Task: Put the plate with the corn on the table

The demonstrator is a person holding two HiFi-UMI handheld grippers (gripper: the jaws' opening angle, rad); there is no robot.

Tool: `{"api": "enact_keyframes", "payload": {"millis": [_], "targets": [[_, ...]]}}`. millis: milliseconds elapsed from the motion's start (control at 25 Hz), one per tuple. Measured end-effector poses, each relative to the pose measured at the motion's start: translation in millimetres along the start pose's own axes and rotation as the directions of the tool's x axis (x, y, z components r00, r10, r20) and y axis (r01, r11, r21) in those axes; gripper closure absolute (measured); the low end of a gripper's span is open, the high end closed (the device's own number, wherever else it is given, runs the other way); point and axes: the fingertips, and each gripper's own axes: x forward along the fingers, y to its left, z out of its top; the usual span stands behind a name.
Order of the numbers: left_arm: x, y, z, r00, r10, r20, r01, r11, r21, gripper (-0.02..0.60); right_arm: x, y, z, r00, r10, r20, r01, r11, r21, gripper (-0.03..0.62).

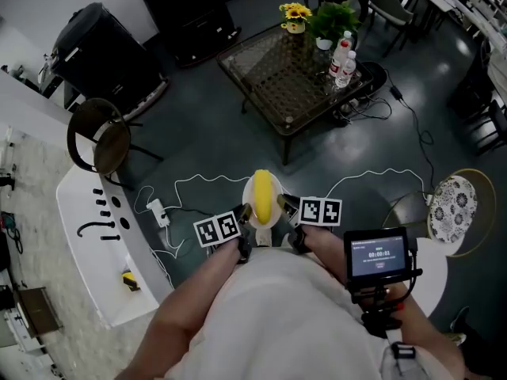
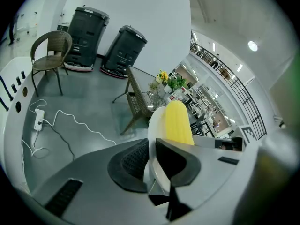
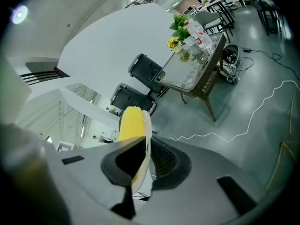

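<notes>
Near the body, out over the open floor, the plate rides with the corn lying on it; left gripper clenched on one rim, right gripper clamped on the opposite rim; carry step, I'd say; next up, a level trip to the far glass-topped table, then a gentle set-down on bare glass.

The dark grey floor between the white plate bearing the yellow corn cob and the glass-topped wicker table is open, crossed only by a thin white cable. The table's near and left glass is bare; potted yellow flowers, a leafy green plant and clear water bottles crowd its far right corner. A brown wicker chair and a curved white counter hem the left, a round patterned seat the right
</notes>
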Motion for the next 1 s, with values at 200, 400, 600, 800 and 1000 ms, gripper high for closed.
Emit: {"api": "enact_keyframes", "payload": {"millis": [200,400,600,800,1000], "targets": [[-7,-4,-12,1.0,0.01,0.015,-0.01,1.0,-0.006,0.526,-8,-1,-9,1.0,0.008,-0.008,-0.009,1.0,-0.012,0.559],[-9,-11,-23,0.999,0.018,0.036,-0.017,1.0,-0.017,0.526,-18,-5,-14,1.0,0.019,-0.015,-0.019,1.0,-0.019,0.559],[-8,-17,-29,0.999,0.019,0.046,-0.018,1.0,-0.016,0.526,-26,-8,-16,1.0,0.024,-0.019,-0.025,0.999,-0.026,0.559],[-9,-18,-27,0.999,0.015,0.05,-0.014,1.0,-0.009,0.526,-26,-6,-13,1.0,0.027,-0.012,-0.027,0.999,-0.034,0.559],[-8,-17,-29,0.999,0.015,0.05,-0.014,1.0,-0.019,0.526,-25,-8,-14,1.0,0.021,-0.009,-0.021,0.999,-0.038,0.559]]}}
